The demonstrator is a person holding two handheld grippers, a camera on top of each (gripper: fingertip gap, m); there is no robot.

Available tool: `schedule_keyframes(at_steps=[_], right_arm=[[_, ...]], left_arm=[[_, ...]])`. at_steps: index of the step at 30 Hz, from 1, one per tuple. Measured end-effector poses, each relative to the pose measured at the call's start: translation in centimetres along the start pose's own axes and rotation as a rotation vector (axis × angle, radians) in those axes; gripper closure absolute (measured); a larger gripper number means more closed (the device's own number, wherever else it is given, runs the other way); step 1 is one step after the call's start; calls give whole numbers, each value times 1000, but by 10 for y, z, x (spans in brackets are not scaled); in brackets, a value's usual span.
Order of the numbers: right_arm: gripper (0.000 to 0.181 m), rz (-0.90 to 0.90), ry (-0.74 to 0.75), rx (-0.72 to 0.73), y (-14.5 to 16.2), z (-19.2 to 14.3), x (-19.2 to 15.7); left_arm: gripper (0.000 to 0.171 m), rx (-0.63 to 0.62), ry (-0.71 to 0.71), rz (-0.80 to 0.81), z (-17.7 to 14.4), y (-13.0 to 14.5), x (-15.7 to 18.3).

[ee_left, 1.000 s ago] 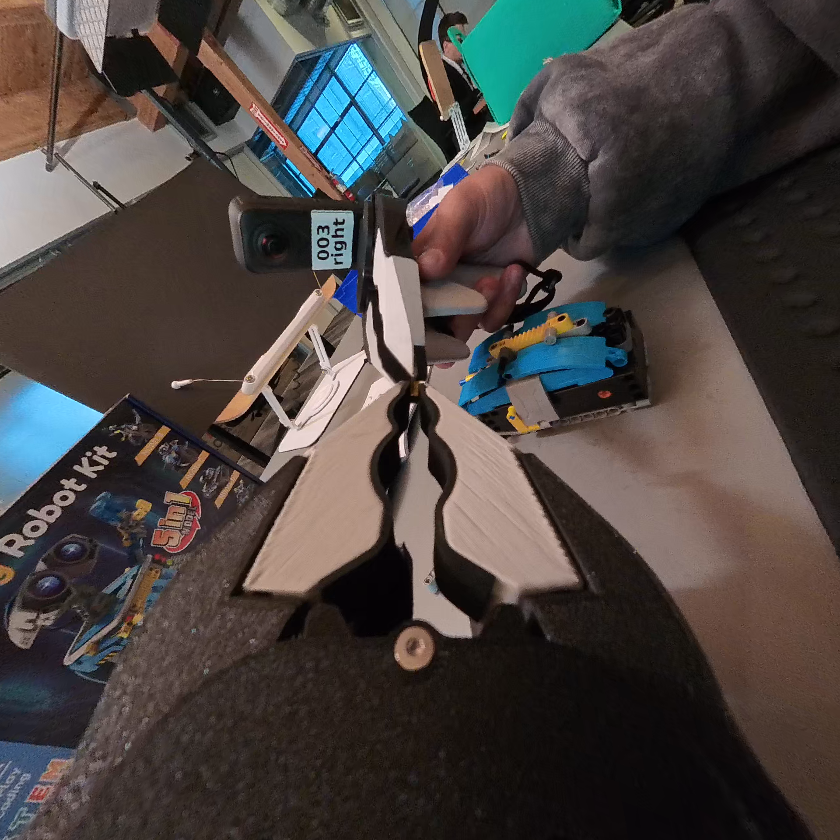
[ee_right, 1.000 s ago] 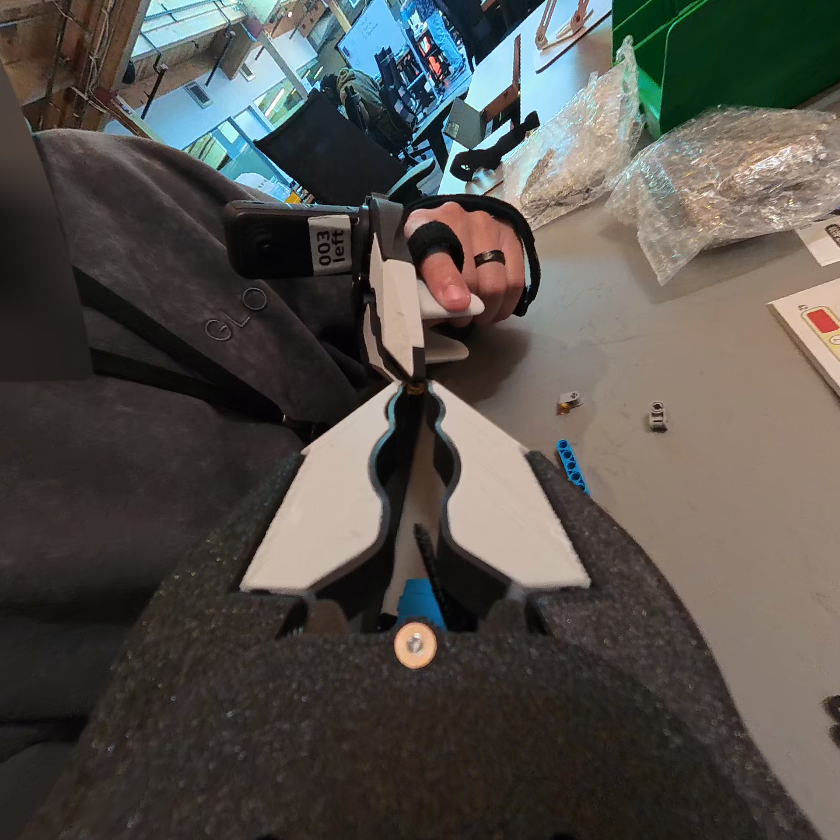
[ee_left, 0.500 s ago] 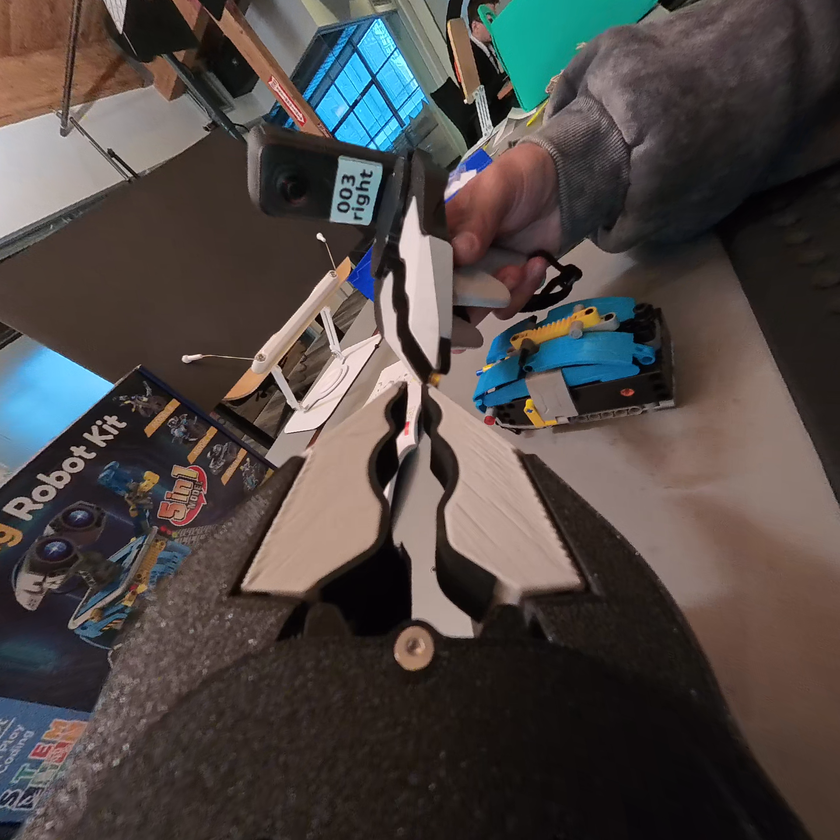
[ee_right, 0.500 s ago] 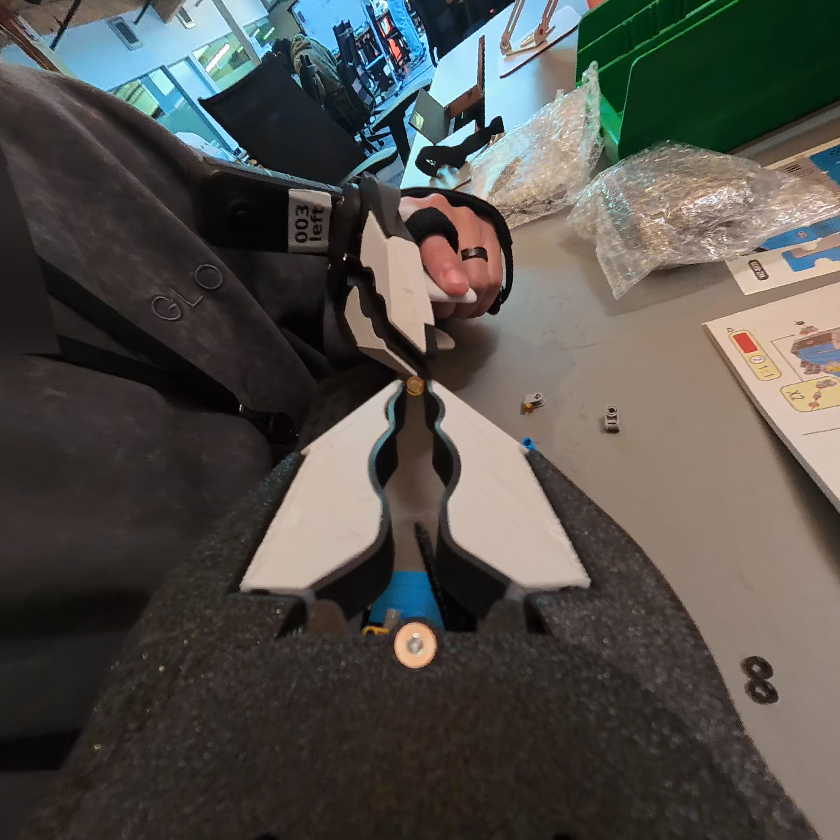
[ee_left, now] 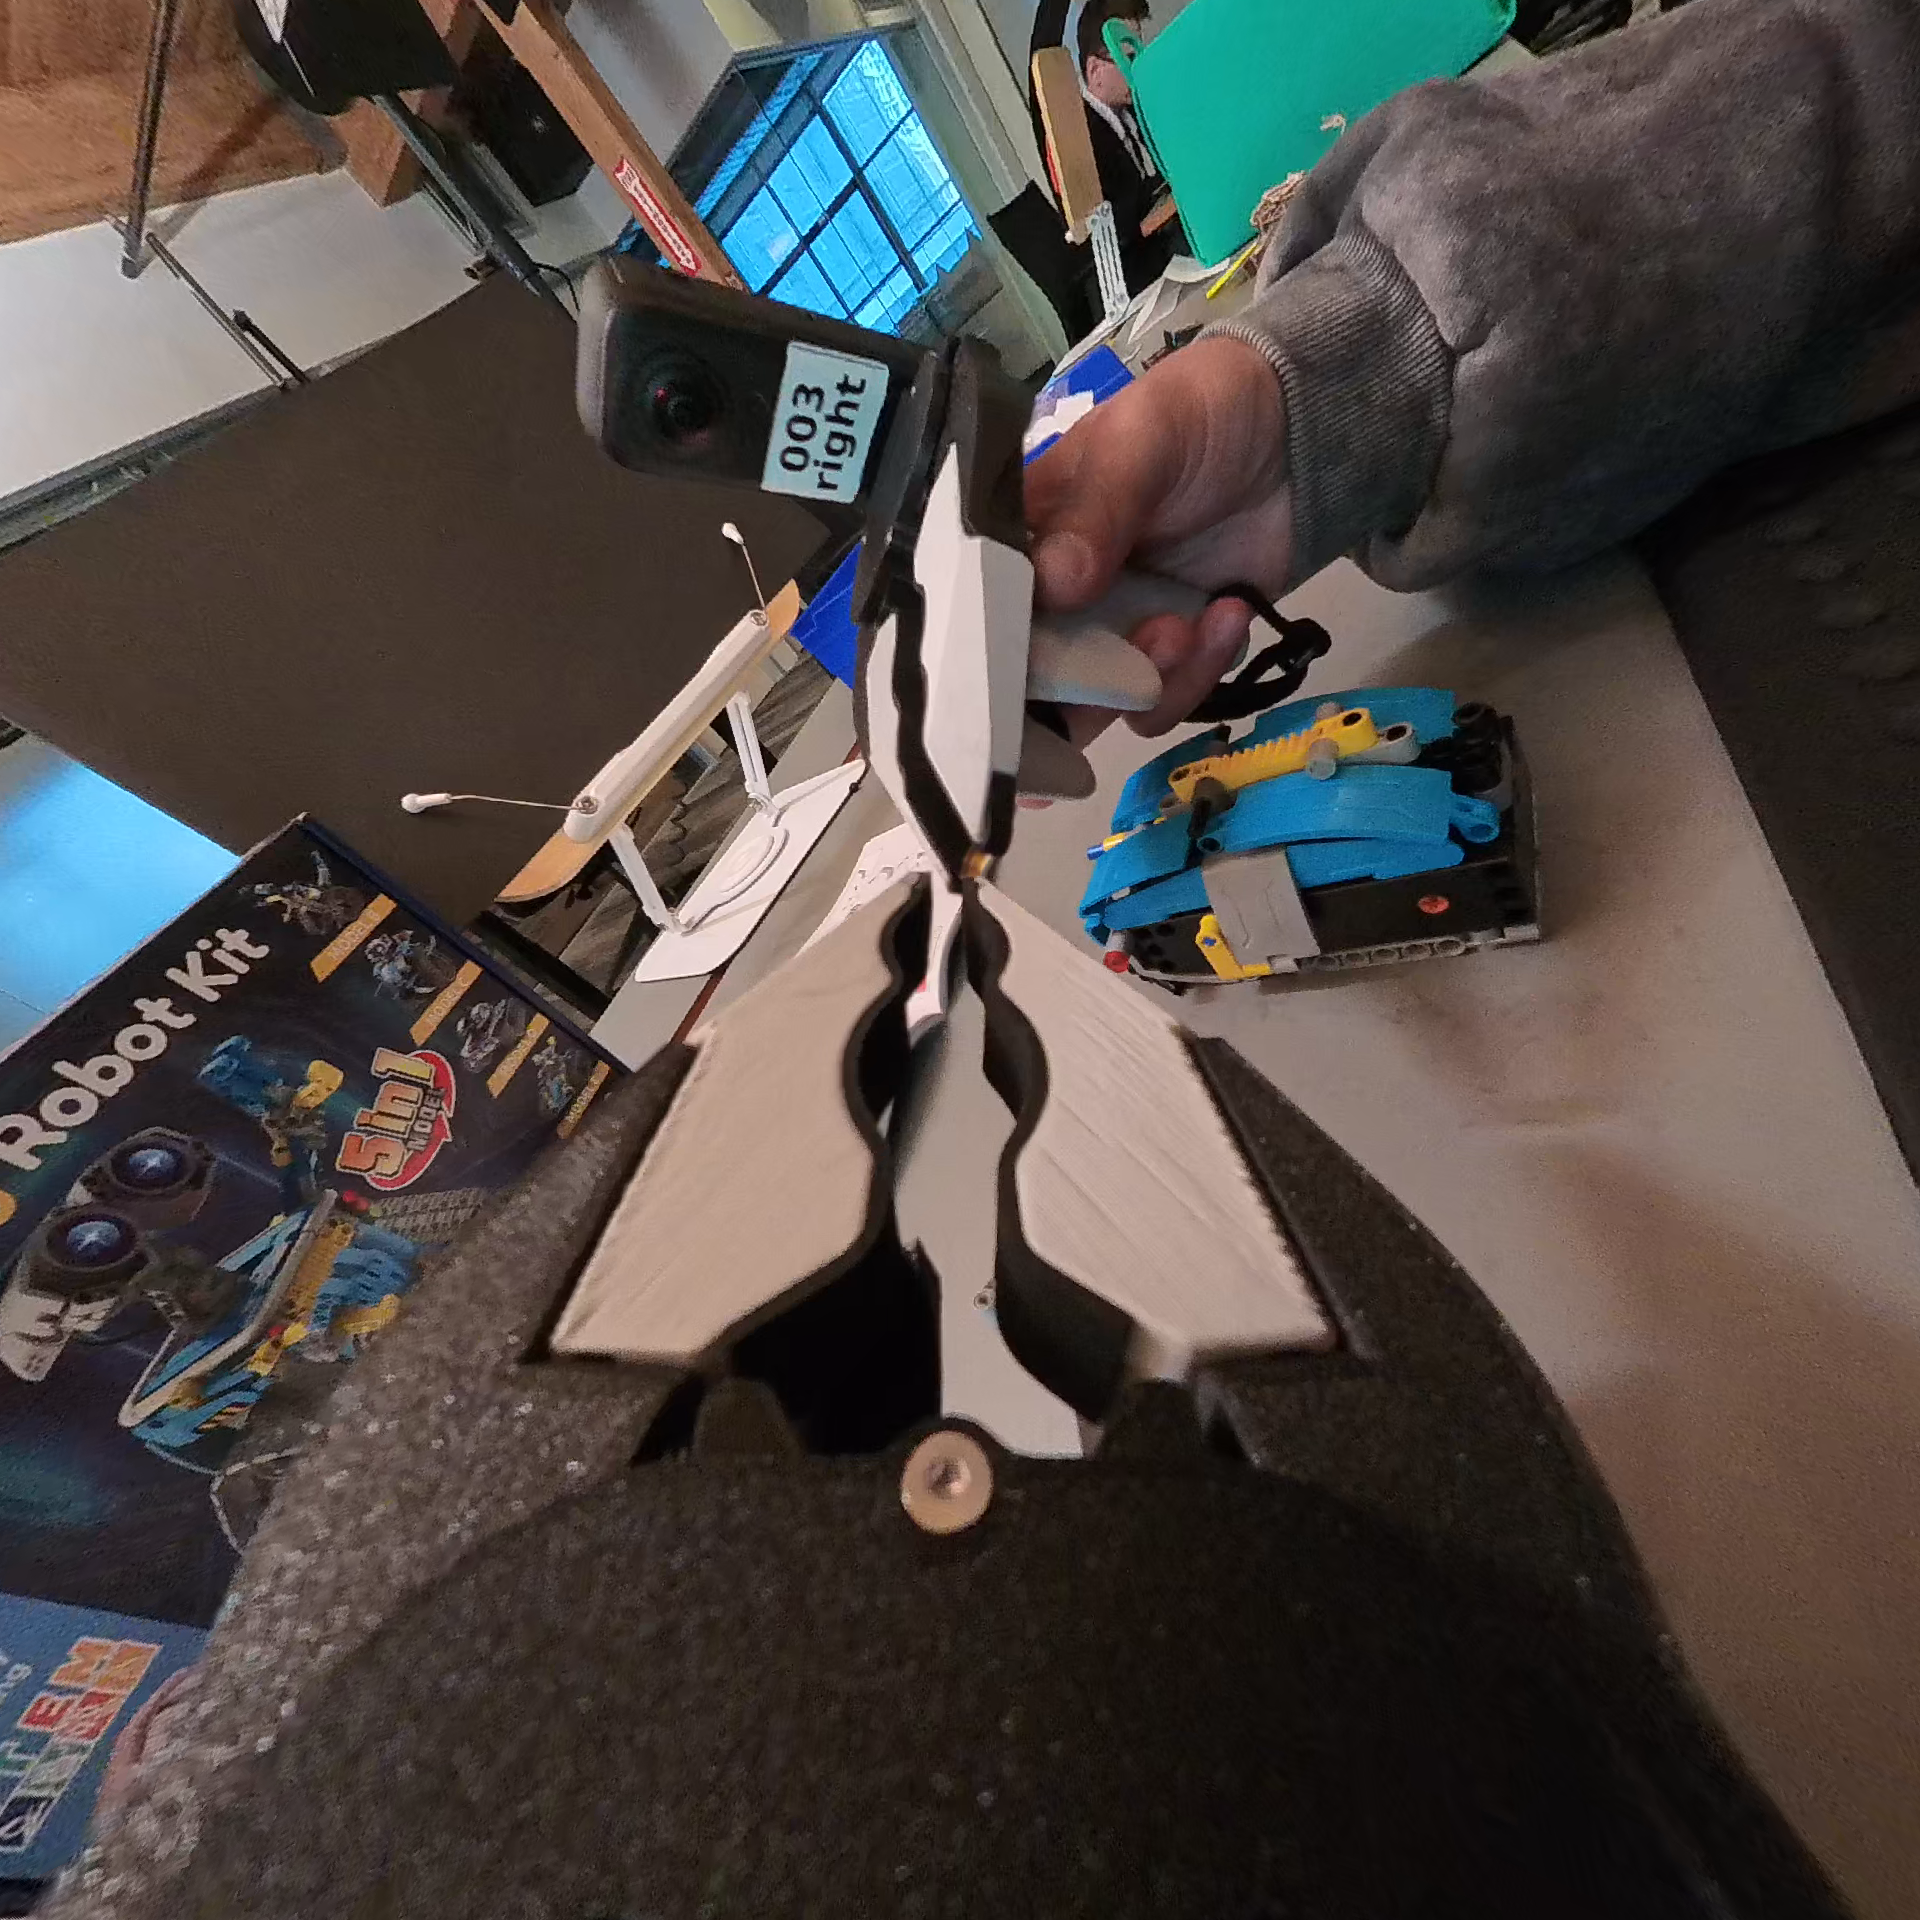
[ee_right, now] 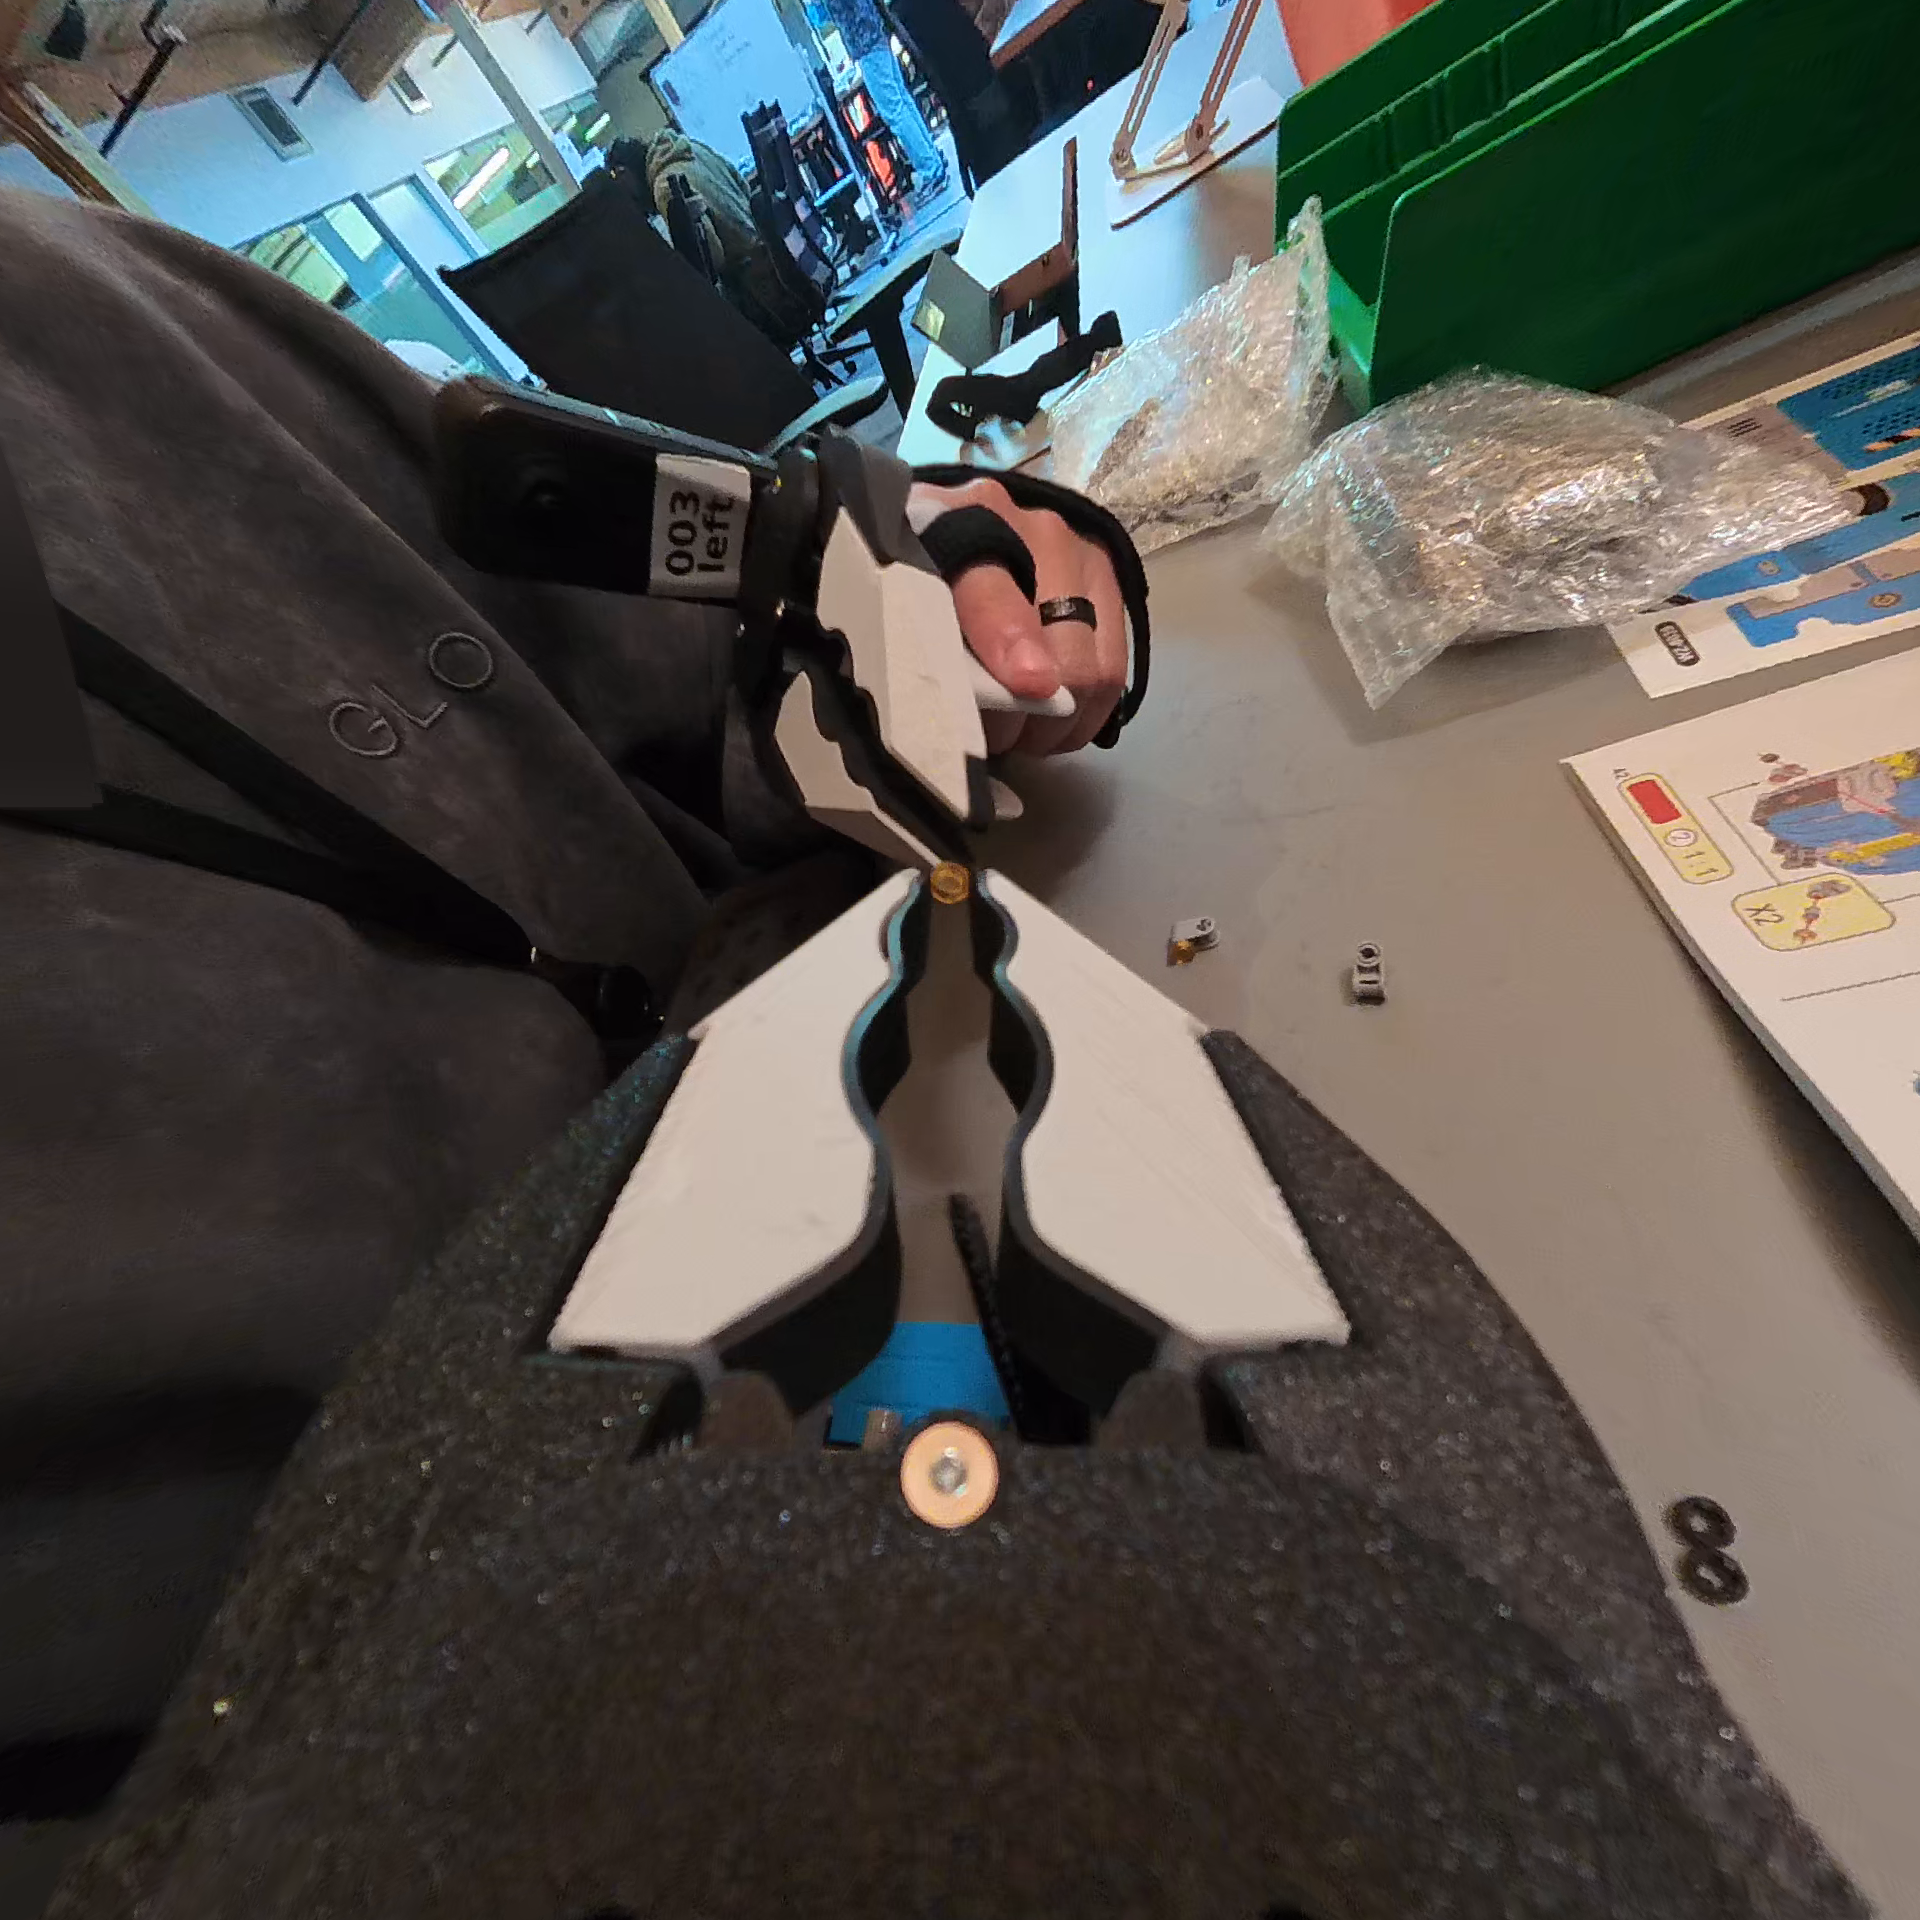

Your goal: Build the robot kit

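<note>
Shift: tilted further since earlier frame – right gripper (ee_left: 961, 847), left gripper (ee_right: 951, 847), tips meeting.
Right jaws: clamped on small amber peg (ee_right: 948, 881), held above surface (ee_right: 1455, 1195).
Left jaws: together at same peg.
Nearby: blue model vehicle (ee_left: 1320, 842); two small grey connectors (ee_right: 1283, 951) – on surface.

Grippers: two, the left gripper (ee_left: 961, 914) and the right gripper (ee_right: 951, 883)
Small amber round piece (ee_right: 949, 881): one, at the tips where both grippers meet
Blue and black brick-built vehicle (ee_left: 1320, 842): one, on the bench (ee_left: 1558, 1091)
Small loose grey pieces (ee_right: 1193, 935): two, near each other
Bubble-wrap bundles (ee_right: 1538, 530): two
Printed instruction sheets (ee_right: 1766, 883): two
Green bins (ee_right: 1621, 177): one counted
Printed kit boxes (ee_left: 239, 1143): one
Black figure-eight link (ee_right: 1704, 1548): one
</note>
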State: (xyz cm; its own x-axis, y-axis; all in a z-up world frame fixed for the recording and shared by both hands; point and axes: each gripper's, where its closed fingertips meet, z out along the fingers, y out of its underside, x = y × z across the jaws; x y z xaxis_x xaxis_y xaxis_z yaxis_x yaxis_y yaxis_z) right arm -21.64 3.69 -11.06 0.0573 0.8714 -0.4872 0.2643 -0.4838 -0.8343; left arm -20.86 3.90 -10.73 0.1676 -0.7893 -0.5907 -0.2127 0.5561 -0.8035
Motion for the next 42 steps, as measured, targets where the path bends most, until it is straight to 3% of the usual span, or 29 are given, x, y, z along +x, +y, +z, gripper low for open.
schedule_keyframes(at_steps=[27, 29, 33, 37, 42], right_arm=[[175, -19, 54, -55, 8, 3, 7], [175, -42, 124, -99, 14, 1, 16], [174, -148, 318, -234, 29, -5, 40], [174, -170, 372, -258, 31, -5, 47], [174, -172, 380, -258, 30, -4, 49]], left_arm=[[164, -31, -19, -4, 1, 9, -6], [162, -83, -9, -41, 0, 21, -13], [147, -350, 106, -271, 0, 77, -15], [147, -533, 202, -382, -9, 115, -5], [147, -583, 304, -488, -11, 134, 11]])
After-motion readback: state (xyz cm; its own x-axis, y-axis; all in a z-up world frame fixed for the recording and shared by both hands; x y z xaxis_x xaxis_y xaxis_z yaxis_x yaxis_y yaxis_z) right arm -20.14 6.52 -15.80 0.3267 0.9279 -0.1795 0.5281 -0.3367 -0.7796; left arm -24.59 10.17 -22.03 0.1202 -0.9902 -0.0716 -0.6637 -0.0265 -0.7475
